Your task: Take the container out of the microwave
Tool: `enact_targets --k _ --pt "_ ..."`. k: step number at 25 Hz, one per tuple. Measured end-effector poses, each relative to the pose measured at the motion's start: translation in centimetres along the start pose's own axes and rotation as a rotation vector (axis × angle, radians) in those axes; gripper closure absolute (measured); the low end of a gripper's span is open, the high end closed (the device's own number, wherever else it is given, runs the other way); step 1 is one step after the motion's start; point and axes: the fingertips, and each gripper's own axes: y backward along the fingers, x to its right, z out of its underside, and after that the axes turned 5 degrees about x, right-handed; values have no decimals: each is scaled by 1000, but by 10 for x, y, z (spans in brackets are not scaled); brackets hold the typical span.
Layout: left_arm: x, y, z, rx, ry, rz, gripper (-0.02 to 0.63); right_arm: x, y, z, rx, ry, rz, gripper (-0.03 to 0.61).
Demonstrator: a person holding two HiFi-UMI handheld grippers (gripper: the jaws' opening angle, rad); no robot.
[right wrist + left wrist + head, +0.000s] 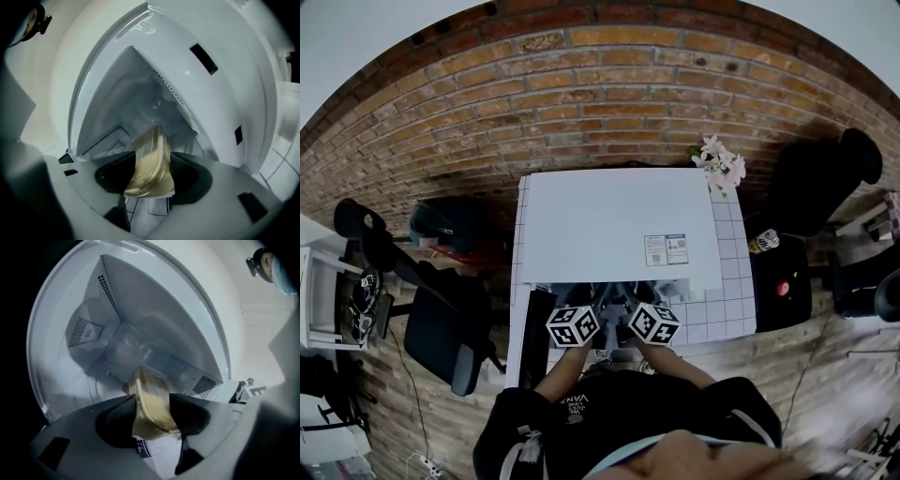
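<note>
A clear plastic container (151, 397) with pale beige contents is held on edge between both grippers at the mouth of the white microwave (619, 225). My left gripper (152, 414) is shut on one side of it, its dark pads pressing the rim. My right gripper (152, 177) is shut on the container (151, 159) from the other side. Behind the container lies the lit white cavity (117, 343) with its vent holes. In the head view the two marker cubes (573, 325) (653, 323) sit close together at the microwave's front; the container is hidden there.
The microwave stands on a white tiled table (731, 300) against a brick wall. Its dark door (534, 349) hangs open at the left. Pink flowers (722, 164) stand at the back right corner. A black chair (441, 328) is on the left.
</note>
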Motion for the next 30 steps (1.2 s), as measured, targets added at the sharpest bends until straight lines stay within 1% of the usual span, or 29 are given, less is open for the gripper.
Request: enact_targets --k 20,30 --pt "34 45 12 58 10 -23 388 -14 52 -1 -22 36 -57 354" --pt "50 72 25 83 16 -45 390 -18 81 7 -42 49 -87 354"
